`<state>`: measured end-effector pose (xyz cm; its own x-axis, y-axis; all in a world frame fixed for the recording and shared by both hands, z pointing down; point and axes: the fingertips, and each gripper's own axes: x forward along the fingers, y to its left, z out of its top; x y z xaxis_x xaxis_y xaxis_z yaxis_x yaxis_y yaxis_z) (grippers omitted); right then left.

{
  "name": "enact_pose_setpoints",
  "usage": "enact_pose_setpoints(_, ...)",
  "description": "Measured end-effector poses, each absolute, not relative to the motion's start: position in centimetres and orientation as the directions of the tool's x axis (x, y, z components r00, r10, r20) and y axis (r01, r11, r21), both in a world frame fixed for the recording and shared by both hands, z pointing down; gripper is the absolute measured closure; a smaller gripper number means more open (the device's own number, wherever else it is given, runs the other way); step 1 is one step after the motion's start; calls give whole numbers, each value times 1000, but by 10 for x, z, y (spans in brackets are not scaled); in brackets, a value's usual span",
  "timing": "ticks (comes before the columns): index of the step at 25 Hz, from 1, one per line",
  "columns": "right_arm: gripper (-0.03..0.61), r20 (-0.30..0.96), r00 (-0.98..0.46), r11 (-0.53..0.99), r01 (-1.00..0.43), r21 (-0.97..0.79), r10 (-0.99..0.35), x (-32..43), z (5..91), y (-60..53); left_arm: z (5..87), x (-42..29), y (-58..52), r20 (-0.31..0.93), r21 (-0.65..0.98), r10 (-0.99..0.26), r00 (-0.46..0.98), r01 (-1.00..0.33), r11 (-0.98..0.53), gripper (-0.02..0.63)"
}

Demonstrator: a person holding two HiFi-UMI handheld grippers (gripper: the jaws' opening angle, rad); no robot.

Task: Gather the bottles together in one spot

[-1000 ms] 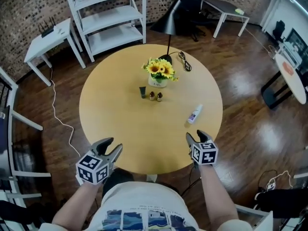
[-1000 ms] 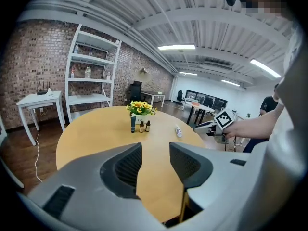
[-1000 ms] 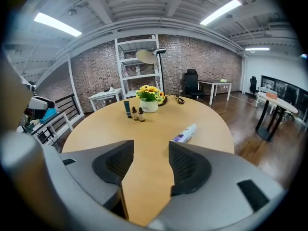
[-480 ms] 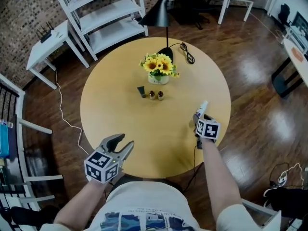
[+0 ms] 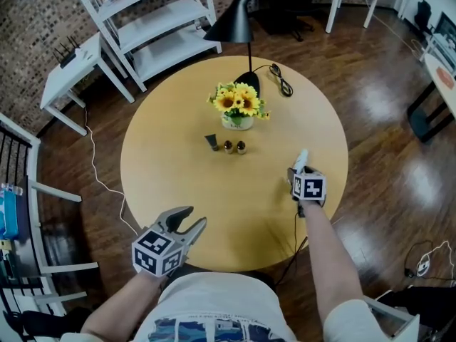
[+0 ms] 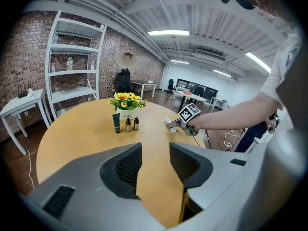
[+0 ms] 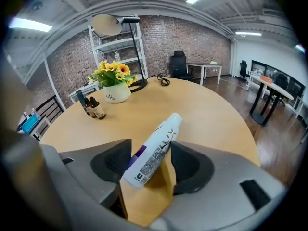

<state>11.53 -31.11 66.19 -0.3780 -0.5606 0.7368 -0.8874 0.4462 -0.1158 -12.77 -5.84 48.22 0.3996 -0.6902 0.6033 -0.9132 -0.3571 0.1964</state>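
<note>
The round table (image 5: 164,191) carries everything. At its centre, just toward 12 o'clock, two small brown bottles (image 5: 228,147) stand upright side by side, with a dark tube (image 5: 211,142) upright just beside them at their 9 o'clock. A white pot of yellow flowers (image 5: 238,122) sits right behind them at 12 o'clock, and the black lamp (image 5: 231,23) rises from behind the pot, its cable (image 5: 280,84) coiled on the tabletop at 1 o'clock. Well apart from that cluster, near the rim at 3 o'clock, a white bottle (image 5: 301,154) lies on its side with its cap pointing away from the person, toward 12 o'clock. The right gripper (image 7: 151,142) is down at the table around this bottle. Its jaws have just been opening and now stand wide, with the bottle's lower half lying between them. A gap shows beside the right-hand pad, and the pads are not pressing on the bottle. The left gripper (image 5: 192,218) hovers over the table's edge at 7 o'clock, pointing toward the centre. Its jaws are moderately apart, with nothing between them but bare tabletop. It is far from all the bottles.
</note>
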Motion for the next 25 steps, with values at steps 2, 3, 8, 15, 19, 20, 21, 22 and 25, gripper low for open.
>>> enact_pose_setpoints(2,293,765,-377,486,-869,-96,-522,115,662,-311,482,-123,-61,601,198,-684,412,-907,-372,451)
enact_pose_setpoints(3,299,783,-369,506,-859,-81,-500,117,662,-308,482,-121,-61,601,197,-682,417,-904,-379,453)
enact_pose_setpoints(8,297,857,-338,563,-824,-69,-389,134,673,-293,485,-117,-61,603,208,-671,430,-898,-388,453)
enact_pose_setpoints(15,322,867,-303,719,-689,87,-395,136,674,-295,487,-117,-59,611,205,-664,431,-896,-393,451)
enact_pose_setpoints(19,373,848,-293,736,-659,157,-442,134,675,-302,487,-111,-60,609,203,-660,439,-891,-406,452)
enact_pose_setpoints(20,374,845,-298,728,-669,147,-444,135,676,-301,487,-110,-61,607,202,-660,442,-890,-409,453)
enact_pose_setpoints(21,376,840,-315,723,-679,126,-442,134,675,-297,486,-110,-61,606,201,-660,444,-888,-413,453)
enact_pose_setpoints(22,377,829,-348,721,-687,92,-437,132,672,-291,485,-110,-62,604,200,-660,447,-887,-417,453)
enact_pose_setpoints(25,379,756,-508,711,-699,-82,-413,117,653,-265,481,-115,-69,597,204,-657,461,-879,-432,453)
